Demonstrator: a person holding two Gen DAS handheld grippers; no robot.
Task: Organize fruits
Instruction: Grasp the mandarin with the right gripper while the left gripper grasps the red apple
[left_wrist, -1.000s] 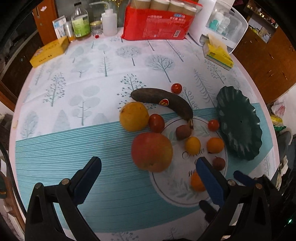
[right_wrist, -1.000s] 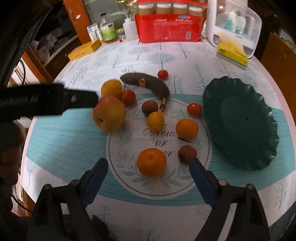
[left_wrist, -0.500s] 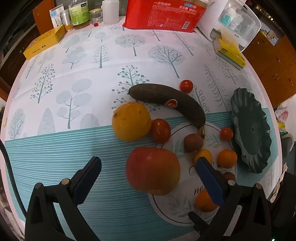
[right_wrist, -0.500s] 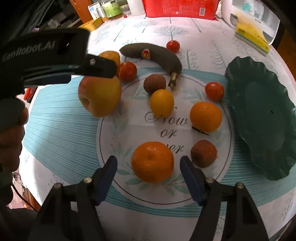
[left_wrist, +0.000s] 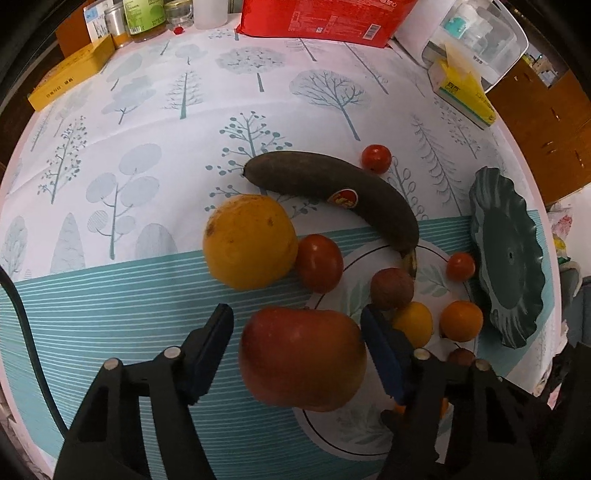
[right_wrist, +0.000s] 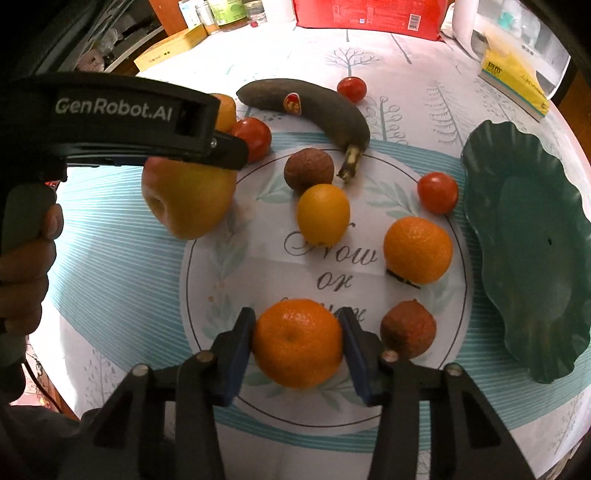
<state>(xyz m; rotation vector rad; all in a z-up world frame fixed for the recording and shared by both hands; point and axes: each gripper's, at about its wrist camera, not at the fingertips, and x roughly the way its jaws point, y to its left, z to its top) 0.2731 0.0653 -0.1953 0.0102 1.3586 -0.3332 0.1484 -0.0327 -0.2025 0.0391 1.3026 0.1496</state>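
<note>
Both tongs have just been closing: left tongs (left_wrist: 295, 354) flank the apple (left_wrist: 301, 358), right tongs (right_wrist: 298, 341) pinch the orange (right_wrist: 297, 341), at six o'clock, ready to lift toward the green plate (right_wrist: 524, 258).

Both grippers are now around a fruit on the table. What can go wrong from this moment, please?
1. The left gripper, jaws just closing, straddles the big apple; a gap shows at its left pad, so the apple may roll or slip out.
2. The right gripper, also closing, has its pads at the sides of the mandarin; squeezing further could bruise it.
3. A small brown fruit lies just beside the right gripper and could be knocked on the way to the green plate.
</note>
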